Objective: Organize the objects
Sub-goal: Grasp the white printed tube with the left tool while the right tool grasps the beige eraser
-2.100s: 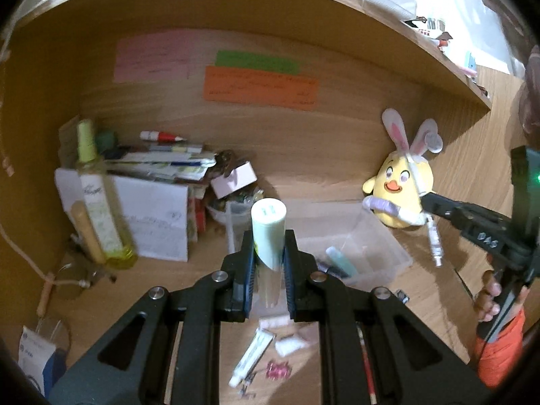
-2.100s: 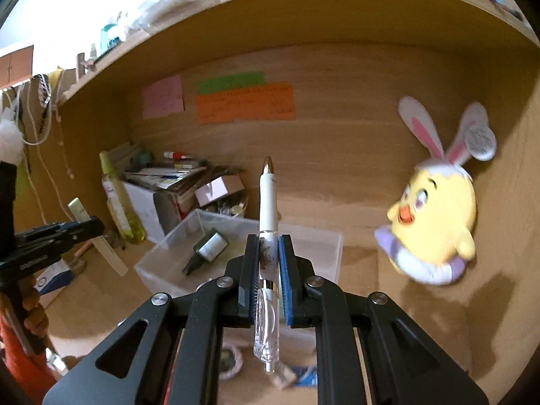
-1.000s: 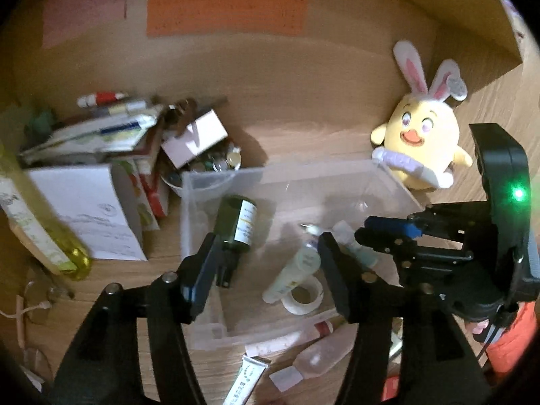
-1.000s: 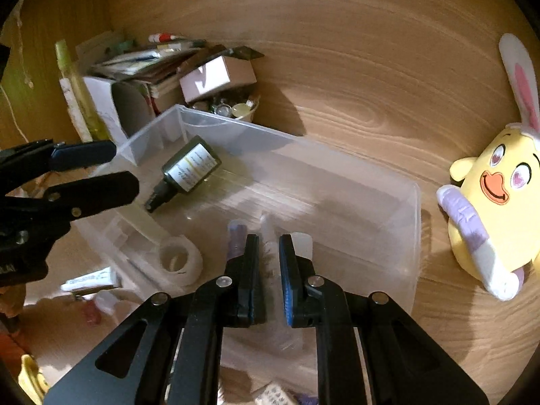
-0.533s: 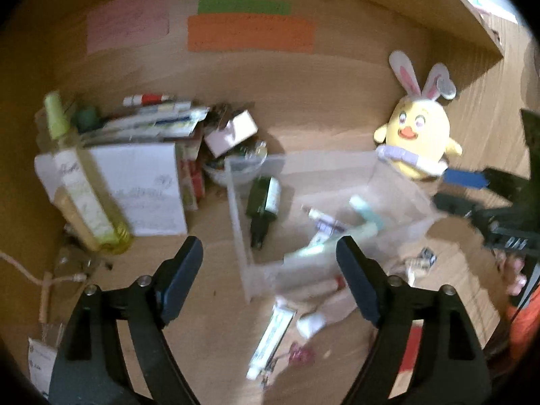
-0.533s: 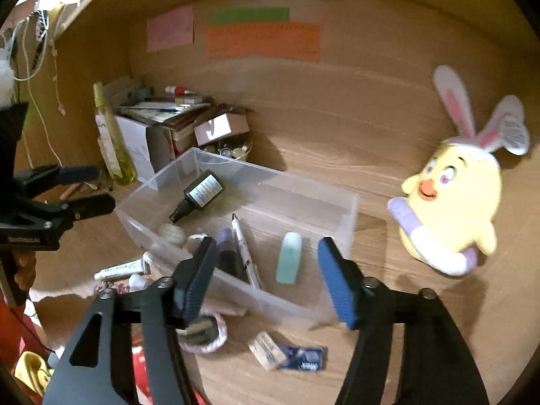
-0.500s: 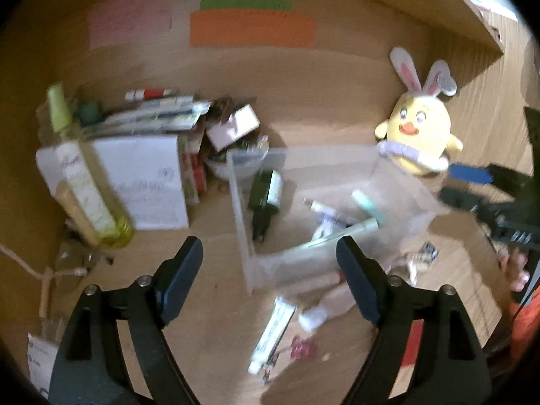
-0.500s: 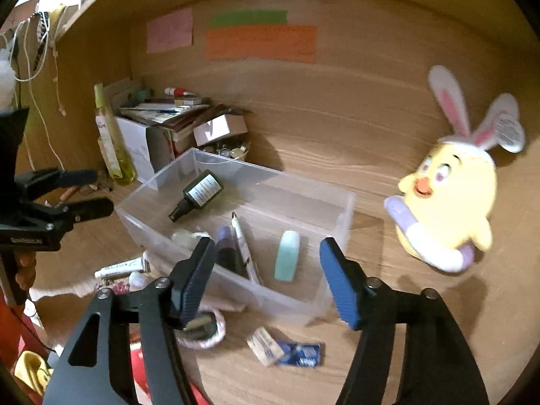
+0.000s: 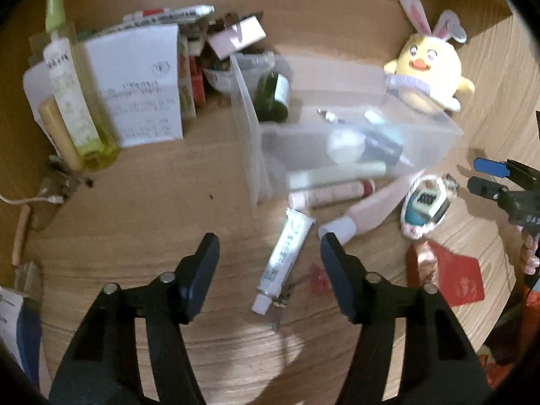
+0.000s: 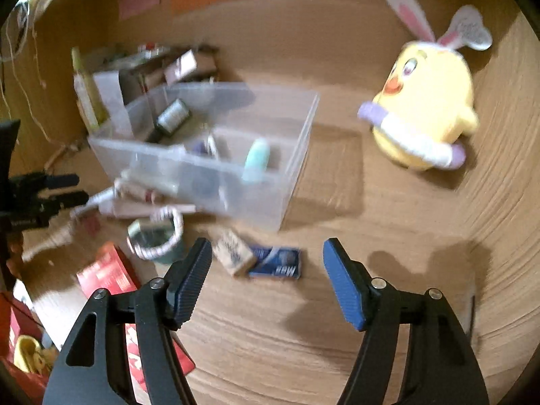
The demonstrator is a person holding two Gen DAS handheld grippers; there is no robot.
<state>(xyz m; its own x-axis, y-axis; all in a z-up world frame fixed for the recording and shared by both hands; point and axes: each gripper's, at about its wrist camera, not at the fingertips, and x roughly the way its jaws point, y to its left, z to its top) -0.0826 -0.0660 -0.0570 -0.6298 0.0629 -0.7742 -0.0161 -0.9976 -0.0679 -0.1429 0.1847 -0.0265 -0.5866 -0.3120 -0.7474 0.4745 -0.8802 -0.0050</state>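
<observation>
Both grippers hang with fingers spread, holding nothing. One white toothpaste tube (image 9: 287, 253) lies on the wooden surface (image 9: 152, 209) between the left gripper (image 9: 268, 253) fingers. One eraser (image 10: 235, 253) and one blue packet (image 10: 276, 266) lie between the right gripper (image 10: 266, 258) fingers; one clear bin (image 10: 297, 155) sits beyond.

My left wrist view looks down from bench's left; right wrist view from right, lower. Both share clear bin (image 9: 422, 141) (image 10: 290, 168), chick toy (image 9: 427, 67) (image 10: 425, 111).
</observation>
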